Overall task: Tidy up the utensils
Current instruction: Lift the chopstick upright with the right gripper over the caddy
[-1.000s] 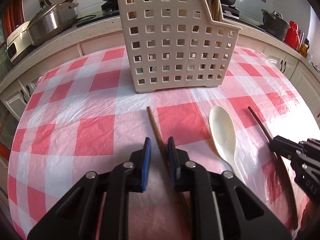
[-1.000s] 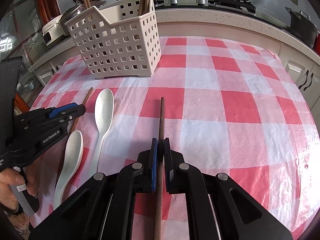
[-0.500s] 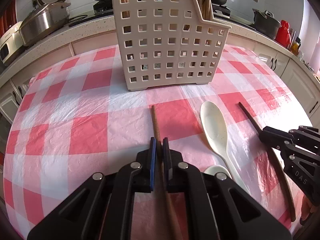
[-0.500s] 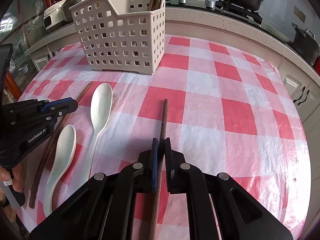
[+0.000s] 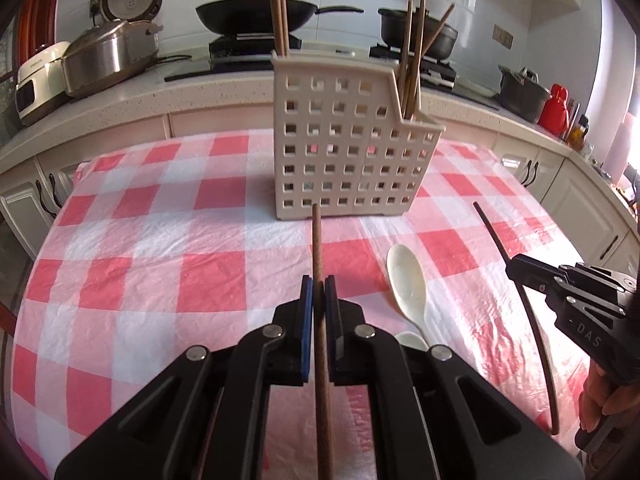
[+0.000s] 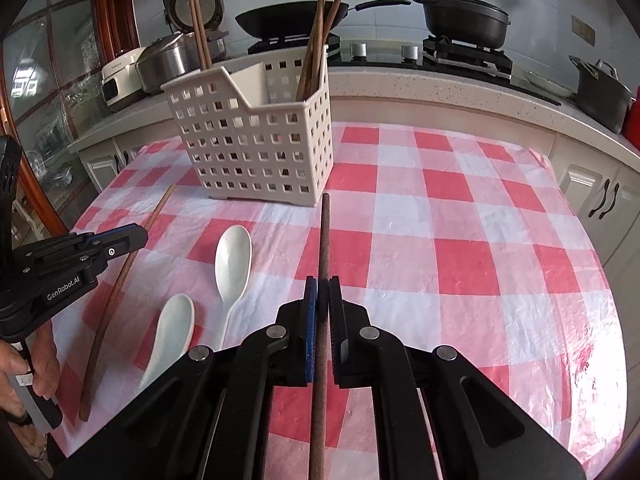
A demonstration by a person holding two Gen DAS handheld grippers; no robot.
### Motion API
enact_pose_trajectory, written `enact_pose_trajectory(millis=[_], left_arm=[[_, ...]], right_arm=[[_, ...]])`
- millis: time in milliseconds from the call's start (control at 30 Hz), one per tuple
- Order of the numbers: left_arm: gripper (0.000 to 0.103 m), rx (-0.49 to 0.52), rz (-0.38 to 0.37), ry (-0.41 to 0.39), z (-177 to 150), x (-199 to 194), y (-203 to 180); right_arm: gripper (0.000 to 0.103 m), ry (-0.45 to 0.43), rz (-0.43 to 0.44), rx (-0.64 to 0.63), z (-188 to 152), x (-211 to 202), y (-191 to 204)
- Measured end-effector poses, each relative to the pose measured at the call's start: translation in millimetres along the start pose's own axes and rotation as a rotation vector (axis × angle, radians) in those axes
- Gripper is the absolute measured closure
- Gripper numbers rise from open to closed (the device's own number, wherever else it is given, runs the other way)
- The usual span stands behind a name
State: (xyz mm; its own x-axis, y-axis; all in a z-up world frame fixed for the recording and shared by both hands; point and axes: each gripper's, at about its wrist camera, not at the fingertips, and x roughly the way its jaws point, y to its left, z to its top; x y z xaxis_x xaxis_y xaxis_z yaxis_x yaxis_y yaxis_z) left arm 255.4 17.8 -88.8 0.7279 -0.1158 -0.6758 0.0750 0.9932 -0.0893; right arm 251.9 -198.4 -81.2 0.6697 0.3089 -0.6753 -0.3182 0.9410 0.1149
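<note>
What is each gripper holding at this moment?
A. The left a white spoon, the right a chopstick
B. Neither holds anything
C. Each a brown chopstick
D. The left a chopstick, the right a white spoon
C: the left gripper is shut on a brown chopstick and the right gripper on another chopstick, while both white spoons lie on the checked tablecloth.
</note>
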Motion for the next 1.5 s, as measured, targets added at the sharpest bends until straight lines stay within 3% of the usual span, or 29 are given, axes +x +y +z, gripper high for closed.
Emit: enact_pose_trajectory(millis=[400, 933, 1500], left_arm=[[0.097, 0.042, 0.010, -0.186, 7, -88, -12], [0.097, 0.044, 0.053, -0.409, -10, -153, -15], [0.097, 0.043, 0.076, -0.482, -17, -167, -13]], right_arm=[[0.097, -0.165, 0.031, -0.019, 18, -55, 13], [0.097, -0.301, 0.052, -0.063, 20, -103, 29], [0.097, -0.375, 0.073, -0.090, 13, -118, 37]])
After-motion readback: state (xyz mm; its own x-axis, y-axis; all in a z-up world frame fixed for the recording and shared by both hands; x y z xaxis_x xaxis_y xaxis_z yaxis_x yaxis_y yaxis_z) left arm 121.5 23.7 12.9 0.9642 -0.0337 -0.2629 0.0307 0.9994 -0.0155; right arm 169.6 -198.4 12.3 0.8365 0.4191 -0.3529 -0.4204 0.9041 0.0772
